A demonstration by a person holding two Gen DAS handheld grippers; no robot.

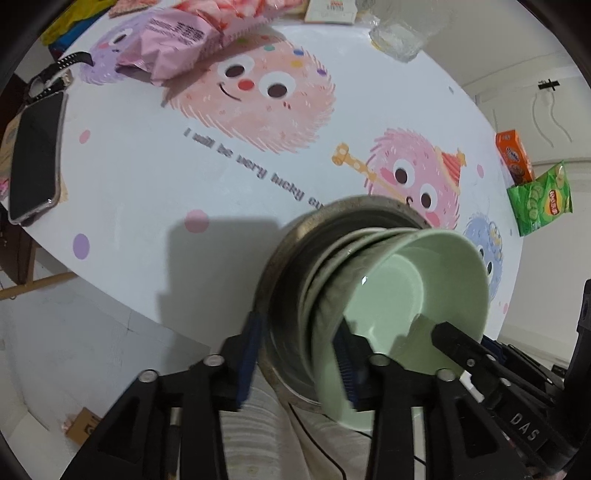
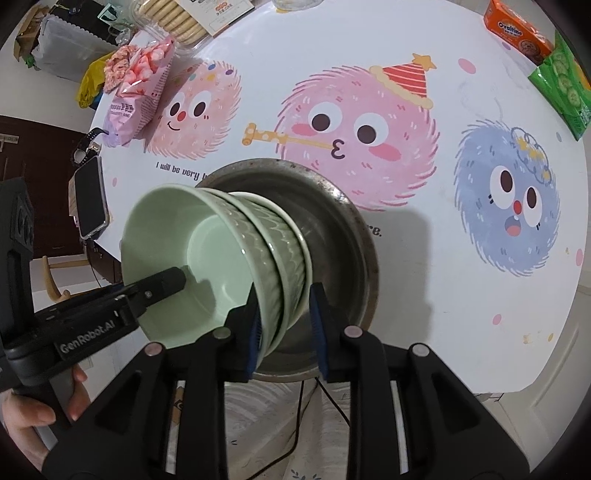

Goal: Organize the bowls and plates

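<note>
A stack of pale green bowls sits inside a worn metal basin at the near table edge. In the left wrist view my left gripper spans the basin's rim and the bowls' sides; one finger is outside the basin, one inside the top bowl. In the right wrist view my right gripper has its blue-padded fingers either side of the lower bowls' rims, inside the basin. The left gripper's fingertip rests in the top bowl.
A cartoon-printed white tablecloth covers the table. A phone and a watch lie at the left edge, pink snack bags at the back, an orange box and a green chip bag at the right.
</note>
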